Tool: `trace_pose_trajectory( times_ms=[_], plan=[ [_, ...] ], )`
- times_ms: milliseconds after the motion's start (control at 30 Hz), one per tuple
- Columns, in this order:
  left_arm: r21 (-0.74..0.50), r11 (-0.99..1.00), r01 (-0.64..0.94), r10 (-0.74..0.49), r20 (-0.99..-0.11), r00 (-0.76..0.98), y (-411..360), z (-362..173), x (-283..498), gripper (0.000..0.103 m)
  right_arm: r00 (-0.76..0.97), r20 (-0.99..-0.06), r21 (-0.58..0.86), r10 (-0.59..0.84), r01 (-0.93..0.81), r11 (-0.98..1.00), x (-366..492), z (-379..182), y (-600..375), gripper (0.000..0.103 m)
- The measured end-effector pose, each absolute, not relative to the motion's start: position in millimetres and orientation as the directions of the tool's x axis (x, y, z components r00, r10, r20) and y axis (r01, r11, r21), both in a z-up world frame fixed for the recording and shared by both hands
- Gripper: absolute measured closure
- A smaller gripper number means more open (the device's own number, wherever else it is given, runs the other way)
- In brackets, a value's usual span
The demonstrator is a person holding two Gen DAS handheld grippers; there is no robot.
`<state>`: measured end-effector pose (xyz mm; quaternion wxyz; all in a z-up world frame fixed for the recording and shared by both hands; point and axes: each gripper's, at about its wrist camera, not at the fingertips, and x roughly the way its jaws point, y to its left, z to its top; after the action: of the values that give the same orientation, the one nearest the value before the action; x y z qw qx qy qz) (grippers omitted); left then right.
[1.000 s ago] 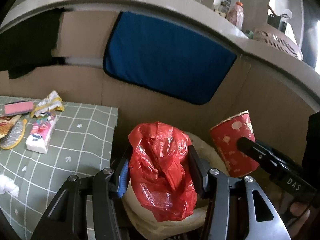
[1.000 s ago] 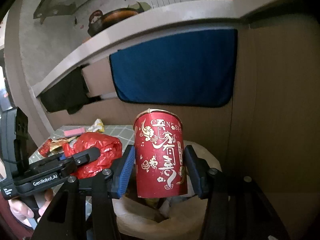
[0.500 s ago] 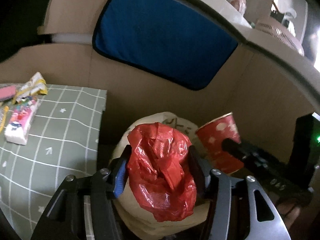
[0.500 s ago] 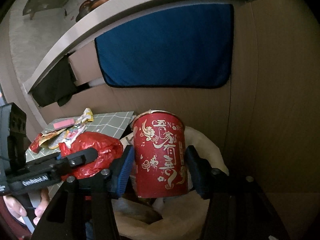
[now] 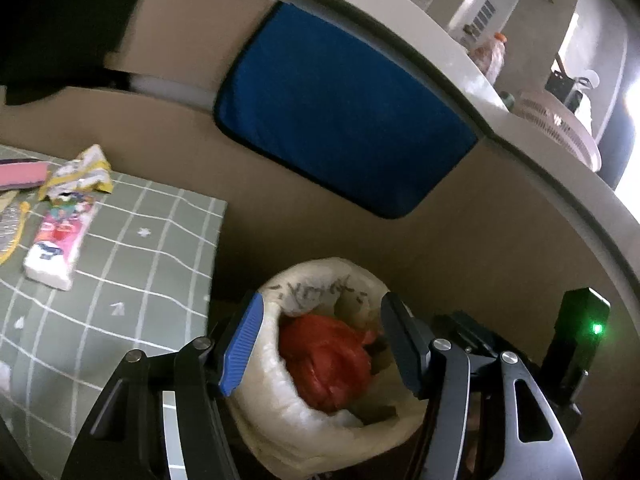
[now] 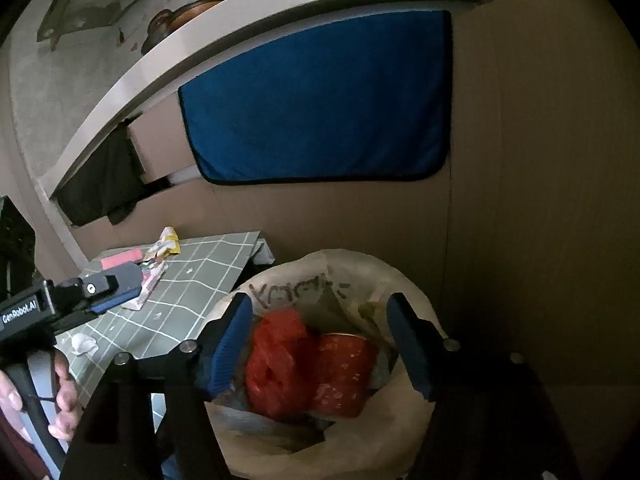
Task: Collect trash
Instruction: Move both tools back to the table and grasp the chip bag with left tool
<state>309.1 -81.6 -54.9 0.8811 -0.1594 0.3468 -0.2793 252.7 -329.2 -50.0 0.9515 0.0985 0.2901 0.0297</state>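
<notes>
A white trash sack stands open on the floor beside the table. A crumpled red plastic bag lies inside it. A red paper cup lies next to the bag in the sack. My left gripper is open and empty, right above the sack's mouth. My right gripper is open and empty, also above the sack. The left gripper also shows at the left of the right wrist view.
A table with a green checked cloth stands left of the sack. On it lie a tissue pack, a yellow wrapper, a pink item and a white crumpled paper. A cardboard wall with a blue cloth is behind.
Both grippers have opened. The red plastic bag and the red cup have dropped from the jaws into the sack.
</notes>
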Motion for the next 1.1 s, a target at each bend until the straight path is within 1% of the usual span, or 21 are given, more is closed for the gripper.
trace_pose_trajectory(
  times_ms=[100,200,267,333,433,533,667,767,900,967,1033,1100],
  plan=[
    [-0.435,0.83,0.348,-0.548,-0.522,0.654,-66.6,-52.9,302.0,0.041,0.829,-0.546,0.2,0.125,-0.016,0.98,252.5,-49.5,-322.6,0.033],
    [-0.379,0.878,0.293,-0.464,-0.517,0.719,-46.2,-51.9,291.4,0.041,0.825,-0.545,0.197,0.149,-0.046,0.979,252.4,-49.0,-311.9,0.033],
    [-0.339,0.912,0.231,-0.387,-0.525,0.758,-24.7,-52.4,285.6,0.041,0.827,-0.54,0.183,0.157,-0.066,0.981,251.9,-47.7,-302.1,0.033],
    [-0.328,0.926,0.186,-0.343,-0.527,0.778,-3.1,-53.6,281.6,0.041,0.833,-0.53,0.162,0.159,-0.084,0.983,250.0,-45.2,-289.6,0.033],
    [-0.329,0.94,0.09,-0.259,-0.518,0.815,42.7,-52.1,270.2,0.041,0.838,-0.519,0.113,0.169,-0.129,0.985,248.4,-41.2,-265.2,0.033],
    [-0.359,0.933,-0.013,-0.179,-0.496,0.85,94.1,-50.0,259.5,0.041,0.83,-0.526,0.08,0.189,-0.173,0.982,251.9,-39.4,-237.0,0.033],
    [-0.384,0.913,-0.137,-0.075,-0.487,0.87,163.7,-49.3,248.9,0.041,0.807,-0.535,0.087,0.25,-0.242,0.966,260.9,-38.7,-200.5,0.033],
    [-0.399,0.896,-0.195,-0.029,-0.49,0.871,205.1,-52.9,247.4,0.041,0.783,-0.546,0.108,0.298,-0.286,0.952,268.5,-40.4,-176.6,0.033],
    [-0.448,0.866,-0.221,-0.037,-0.498,0.866,257.0,-62.8,254.2,0.041,0.753,-0.56,0.107,0.346,-0.348,0.931,278.8,-45.6,-144.6,0.033],
    [-0.454,0.862,-0.227,-0.057,-0.532,0.845,275.8,-70.6,266.2,0.041,0.742,-0.567,0.099,0.358,-0.37,0.924,284.7,-49.2,-128.8,0.033],
    [-0.486,0.849,-0.207,-0.112,-0.548,0.829,282.3,-76.9,278.1,0.041,0.733,-0.577,0.086,0.36,-0.384,0.919,292.2,-52.5,-115.0,0.033],
    [-0.53,0.832,-0.163,-0.194,-0.553,0.81,280.7,-81.7,293.4,0.041,0.721,-0.589,0.077,0.365,-0.4,0.913,303.7,-55.9,-101.4,0.033]
  ],
)
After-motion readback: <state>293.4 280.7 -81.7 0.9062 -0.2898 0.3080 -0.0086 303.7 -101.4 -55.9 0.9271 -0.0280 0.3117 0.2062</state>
